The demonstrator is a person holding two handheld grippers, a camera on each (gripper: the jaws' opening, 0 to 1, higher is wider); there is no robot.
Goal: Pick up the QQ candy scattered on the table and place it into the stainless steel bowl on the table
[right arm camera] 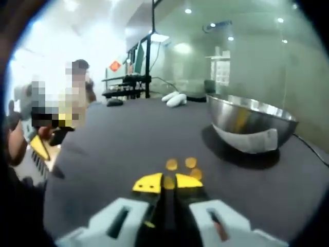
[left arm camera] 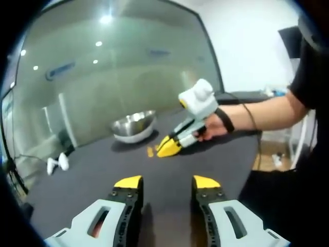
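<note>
Several small orange QQ candies (right arm camera: 190, 162) lie on the black table (right arm camera: 118, 149) just ahead of my right gripper (right arm camera: 168, 183). Its yellow-tipped jaws stand close together with one candy (right arm camera: 168, 182) pinched between them at table level. The stainless steel bowl (right arm camera: 249, 128) stands a short way beyond, to the right. In the left gripper view, my left gripper (left arm camera: 167, 182) hovers open over the dark table (left arm camera: 87, 180) with nothing between its jaws. Further on, a hand holds the right gripper (left arm camera: 168, 147) tip-down beside the candies (left arm camera: 150, 151), with the bowl (left arm camera: 133, 126) behind it.
Two white objects (right arm camera: 175, 99) lie at the table's far edge, also visible as white objects (left arm camera: 56, 163) at the left. A glass wall (left arm camera: 113, 67) rises behind the table. The person's arm (left arm camera: 267, 110) reaches in from the right. The left gripper (right arm camera: 40, 146) shows at the far left.
</note>
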